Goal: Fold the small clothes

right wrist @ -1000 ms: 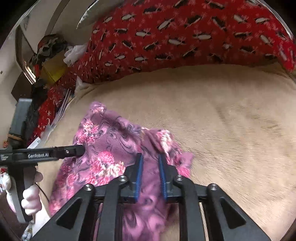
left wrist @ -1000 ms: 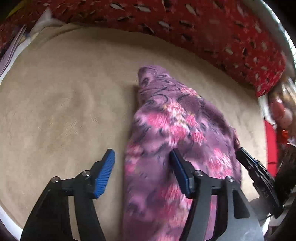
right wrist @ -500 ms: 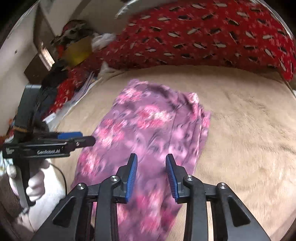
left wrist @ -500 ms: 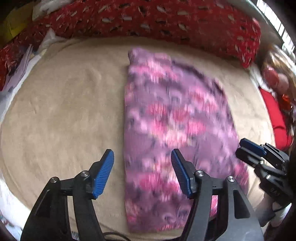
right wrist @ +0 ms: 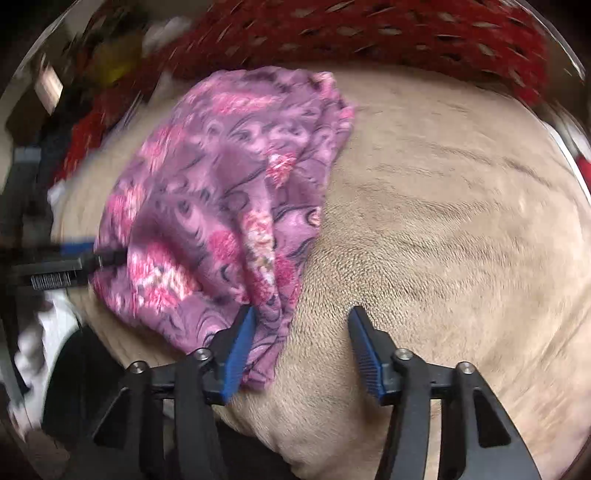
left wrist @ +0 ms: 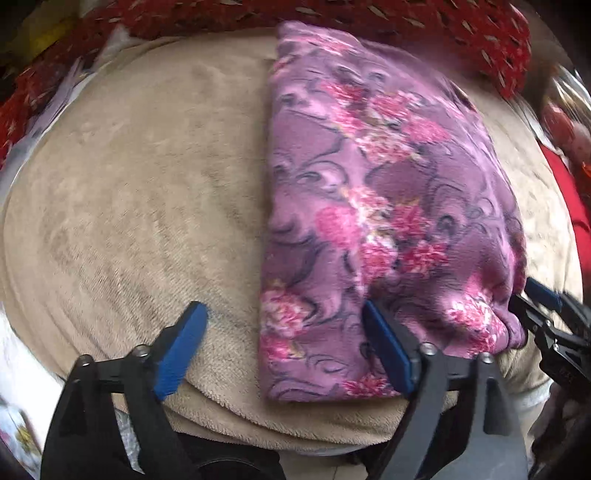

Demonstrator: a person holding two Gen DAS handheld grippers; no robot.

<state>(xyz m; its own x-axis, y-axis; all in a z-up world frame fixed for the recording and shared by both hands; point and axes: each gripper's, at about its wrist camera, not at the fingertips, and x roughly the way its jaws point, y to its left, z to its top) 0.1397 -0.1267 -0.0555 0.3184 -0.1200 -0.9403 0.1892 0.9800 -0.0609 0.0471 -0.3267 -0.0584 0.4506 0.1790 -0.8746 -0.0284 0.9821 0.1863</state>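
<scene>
A purple garment with pink flowers (left wrist: 369, 206) lies lengthwise on a beige blanket (left wrist: 147, 192); it also shows in the right wrist view (right wrist: 221, 206). My left gripper (left wrist: 284, 350) is open over the garment's near left corner, its right finger resting on the cloth. My right gripper (right wrist: 301, 350) is open at the garment's near right corner, its left finger (right wrist: 240, 350) against the cloth edge. The right gripper also shows at the right edge of the left wrist view (left wrist: 546, 317). Neither holds anything.
A red patterned pillow or blanket (left wrist: 406, 22) runs along the far side. Clutter and red cloth (right wrist: 92, 110) lie at the far left. The near blanket edge (left wrist: 295, 428) drops off just below the garment. Bare beige blanket (right wrist: 461, 221) lies right of the garment.
The right gripper, shut on the garment a second ago, has opened wide. Both grippers have pulled back toward the near edge, and the garment now lies stretched out long.
</scene>
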